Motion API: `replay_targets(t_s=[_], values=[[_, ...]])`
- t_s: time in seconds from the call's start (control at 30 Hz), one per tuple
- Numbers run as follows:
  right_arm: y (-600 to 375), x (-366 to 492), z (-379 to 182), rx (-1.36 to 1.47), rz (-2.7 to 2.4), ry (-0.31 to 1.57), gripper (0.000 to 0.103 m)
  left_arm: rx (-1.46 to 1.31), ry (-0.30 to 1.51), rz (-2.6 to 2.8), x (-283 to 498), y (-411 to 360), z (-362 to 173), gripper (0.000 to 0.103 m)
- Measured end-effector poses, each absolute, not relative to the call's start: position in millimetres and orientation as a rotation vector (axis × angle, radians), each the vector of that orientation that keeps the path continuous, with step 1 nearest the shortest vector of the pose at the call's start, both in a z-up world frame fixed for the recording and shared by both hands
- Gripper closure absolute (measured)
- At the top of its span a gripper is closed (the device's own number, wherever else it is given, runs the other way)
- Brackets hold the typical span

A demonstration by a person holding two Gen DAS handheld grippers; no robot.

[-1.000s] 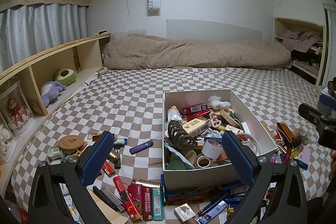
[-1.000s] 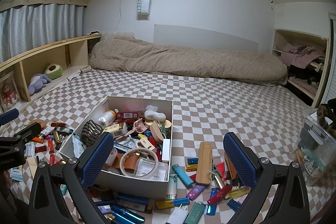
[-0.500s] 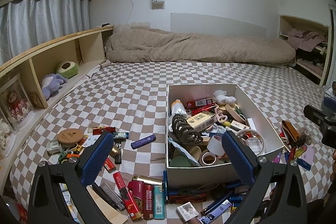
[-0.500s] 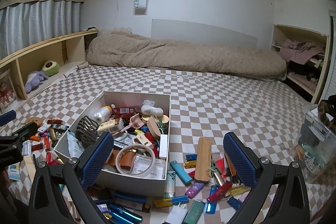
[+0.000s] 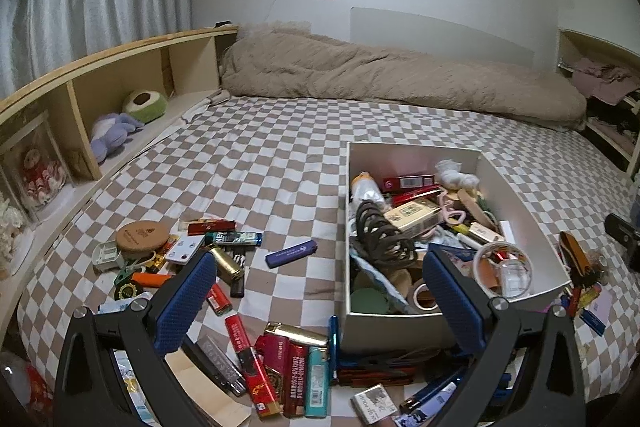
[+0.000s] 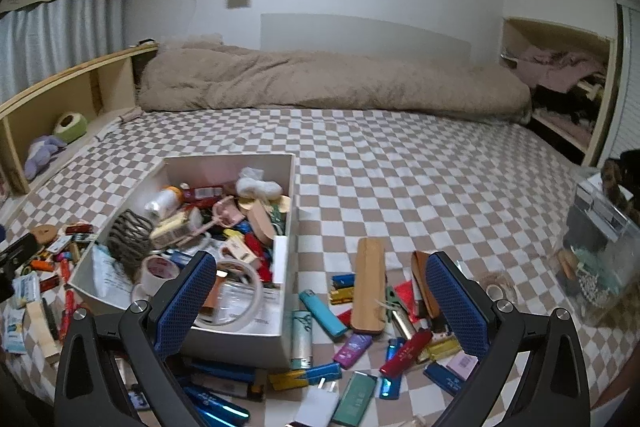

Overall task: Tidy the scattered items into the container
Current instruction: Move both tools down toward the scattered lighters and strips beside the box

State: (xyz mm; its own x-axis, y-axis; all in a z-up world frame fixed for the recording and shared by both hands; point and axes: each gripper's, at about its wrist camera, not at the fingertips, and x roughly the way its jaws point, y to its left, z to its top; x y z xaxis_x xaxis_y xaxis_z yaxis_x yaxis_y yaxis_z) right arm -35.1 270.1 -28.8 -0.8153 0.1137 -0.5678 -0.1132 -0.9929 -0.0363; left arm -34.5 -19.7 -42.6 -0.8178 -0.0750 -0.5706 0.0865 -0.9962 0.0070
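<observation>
Both grippers, left gripper (image 5: 316, 297) and right gripper (image 6: 320, 297), hover with jaws spread wide and nothing between them, above the checkered bedspread (image 5: 280, 163). White box (image 6: 286, 227), already well filled, sits ahead-right of the left and ahead-left of the right, with lighters and cartons strewn on both flanks. Wooden strip (image 6: 369, 285) lies just ahead between the right's fingers, long axis running away from the camera; right hand nearer, likely next pick.
</observation>
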Motion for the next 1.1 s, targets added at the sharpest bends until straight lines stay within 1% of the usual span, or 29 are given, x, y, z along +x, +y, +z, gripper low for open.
replay_targets(t_s=[0.33, 0.63, 0.83, 1.1], values=[[310.7, -50.5, -52.0, -0.963, 2.728, 0.092, 0.0, 0.953, 0.081, -2.846, -43.1, -41.6, -55.1, 0.0], [343.2, -63.1, -80.5, -1.04, 2.587, 0.208, 0.0, 0.979, 0.18, -2.752, -47.8, -78.2, -64.9, 0.0], [358.2, -67.7, -94.4, -1.094, 2.534, 0.261, 0.0, 1.032, 0.298, -2.698, -54.9, -104.7, -73.6, 0.0], [369.2, -74.5, -108.8, -1.135, 2.497, 0.308, 0.0, 1.113, 0.298, -2.621, -71.8, -117.0, -98.7, 0.0]])
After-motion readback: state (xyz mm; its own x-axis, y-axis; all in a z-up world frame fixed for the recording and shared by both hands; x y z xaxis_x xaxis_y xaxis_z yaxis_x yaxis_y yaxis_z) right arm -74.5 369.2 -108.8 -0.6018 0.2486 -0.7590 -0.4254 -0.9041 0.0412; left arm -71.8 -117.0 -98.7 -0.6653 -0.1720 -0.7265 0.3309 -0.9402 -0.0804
